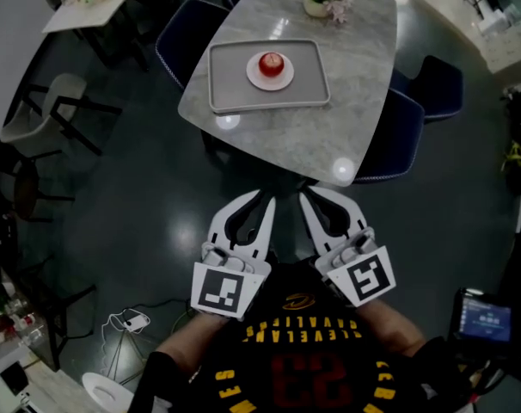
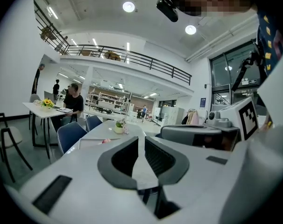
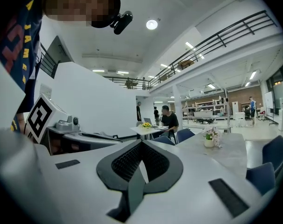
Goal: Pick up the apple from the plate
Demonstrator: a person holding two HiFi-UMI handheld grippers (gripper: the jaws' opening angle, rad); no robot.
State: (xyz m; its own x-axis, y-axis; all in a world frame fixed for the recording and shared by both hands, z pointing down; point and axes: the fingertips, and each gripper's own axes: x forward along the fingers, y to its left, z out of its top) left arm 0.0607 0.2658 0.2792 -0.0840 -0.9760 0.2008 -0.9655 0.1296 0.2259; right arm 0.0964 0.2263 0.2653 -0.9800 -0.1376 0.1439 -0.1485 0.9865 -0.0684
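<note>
starting on the left, what has the left gripper (image 1: 259, 198) got?

nothing. its jaws stand a narrow crack apart with only air in the gap. it's held low in front of the person, well short of the table (image 1: 329, 136).

and the apple (image 1: 270, 63)?

on the small white plate (image 1: 253, 74), which sits about mid-tray (image 1: 230, 89) on the table. stem end up, nothing touching it. from the grippers it lies straight ahead, past the near table edge and well apart from both.

any long axis to line up with?

none worth the name, it's round. i'd say any approach across its middle would do. the near rim of the tray is the thing to clear.

right gripper (image 1: 319, 194)?

jaws closed tip to tip on nothing. it's just beside the left one, reaching out about as far.

so which is nearer?

close call. the apple sits almost in line with the left gripper's tips and a little to the left of the right one's, so i'd judge the left nearer. it's also the one with its jaws parted, though that crack looks too narrow for the apple and would need widening first.
</note>
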